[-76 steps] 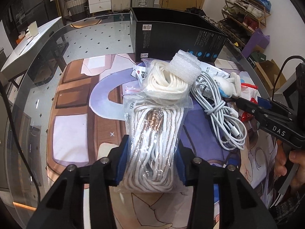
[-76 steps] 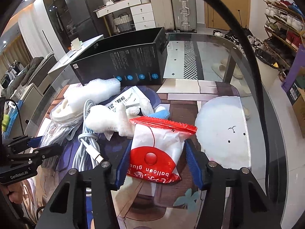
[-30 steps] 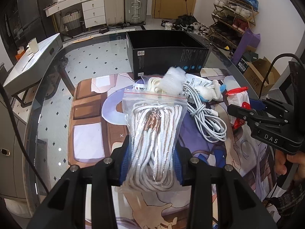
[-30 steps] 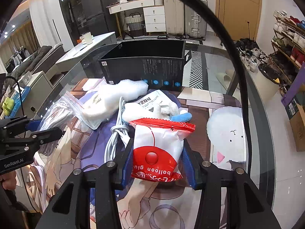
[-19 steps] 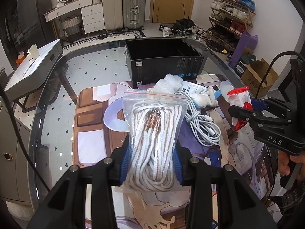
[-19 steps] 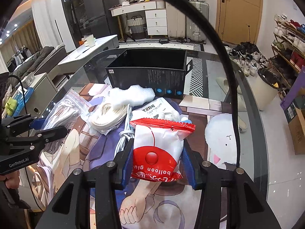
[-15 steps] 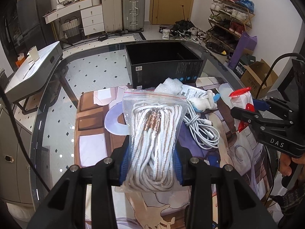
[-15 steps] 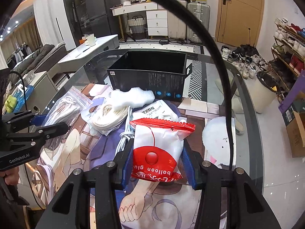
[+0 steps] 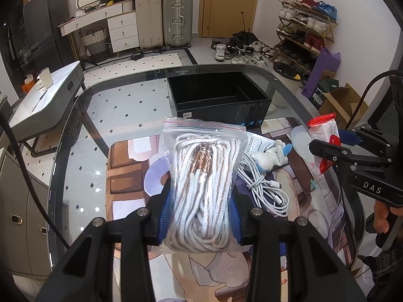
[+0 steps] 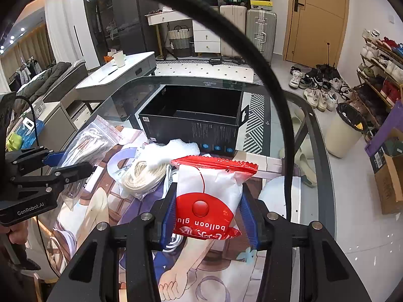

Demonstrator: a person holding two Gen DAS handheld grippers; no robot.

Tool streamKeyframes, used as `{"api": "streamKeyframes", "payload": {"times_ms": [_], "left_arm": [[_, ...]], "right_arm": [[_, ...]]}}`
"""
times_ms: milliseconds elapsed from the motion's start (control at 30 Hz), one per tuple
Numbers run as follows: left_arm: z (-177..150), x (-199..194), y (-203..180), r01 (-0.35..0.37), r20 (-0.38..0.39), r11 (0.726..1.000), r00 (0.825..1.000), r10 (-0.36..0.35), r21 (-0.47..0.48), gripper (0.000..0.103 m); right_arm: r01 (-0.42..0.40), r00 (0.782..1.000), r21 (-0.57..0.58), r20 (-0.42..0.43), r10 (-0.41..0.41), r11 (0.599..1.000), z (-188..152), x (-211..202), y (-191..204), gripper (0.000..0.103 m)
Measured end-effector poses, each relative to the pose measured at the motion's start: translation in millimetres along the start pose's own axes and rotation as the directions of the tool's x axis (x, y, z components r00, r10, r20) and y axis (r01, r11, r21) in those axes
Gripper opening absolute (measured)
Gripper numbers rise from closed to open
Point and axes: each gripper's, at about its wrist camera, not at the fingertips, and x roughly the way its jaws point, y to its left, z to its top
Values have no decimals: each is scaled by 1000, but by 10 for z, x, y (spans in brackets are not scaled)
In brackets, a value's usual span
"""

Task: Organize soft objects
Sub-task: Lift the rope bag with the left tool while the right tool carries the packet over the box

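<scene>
Left gripper (image 9: pixel 200 216) jaws pinch soft, slippery cord bag (image 9: pixel 202 176) mid-bundle; right gripper (image 10: pixel 206 216) jaws pinch light, squashy balloon packet (image 10: pixel 209 196) low.

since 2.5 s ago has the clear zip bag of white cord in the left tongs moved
Yes. The clear zip bag of white cord, clamped in the left tongs, has risen: the open black cardboard box now shows its inside from above.

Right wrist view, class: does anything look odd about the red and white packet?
Yes. The red and white plastic packet, clamped in the right tongs, is held upside down: its "balloon glue" lettering reads inverted.
</scene>
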Motion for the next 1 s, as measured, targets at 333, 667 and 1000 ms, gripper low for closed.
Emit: {"api": "streamKeyframes", "payload": {"times_ms": [333,667,1000], "left_arm": [[210,4,24,-15,10,1000,1000,15,7,37],[413,48,69,-32,15,999,999,32,18,37],[619,115,86,-41,17,999,999,40,34,37]], "right_arm": [[-5,1000,-13,17,5,1000,203,-25,43,47],[10,1000,-37,14,-10,999,406,19,28,47],[7,1000,-37,10,-7,999,617,118,-7,47]]}}
